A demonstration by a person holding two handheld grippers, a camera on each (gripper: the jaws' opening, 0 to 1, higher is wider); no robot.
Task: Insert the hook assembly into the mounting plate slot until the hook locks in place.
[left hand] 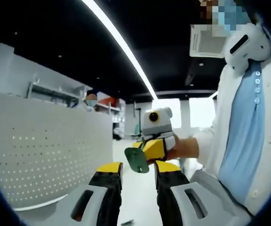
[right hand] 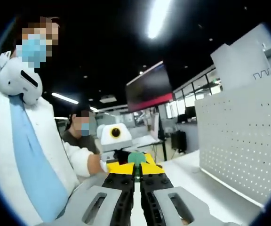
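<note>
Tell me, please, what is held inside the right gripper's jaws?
The right gripper is shut on a green piece, whose rounded end sticks out past the tips; the clamped portion is covered by the jaws.

Green hook assembly [left hand: 137, 160] held upright beside white perforated mounting plate [left hand: 46, 155].

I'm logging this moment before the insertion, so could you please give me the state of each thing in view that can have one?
left gripper: open, empty, jaws apart.
right gripper: shut on the green hook piece.
green hook piece: held off the table between the right gripper's jaws, not yet at any panel.
white perforated panel: standing upright on the table, nothing inserted that I can see.
ceiling light strip: lit.
</note>
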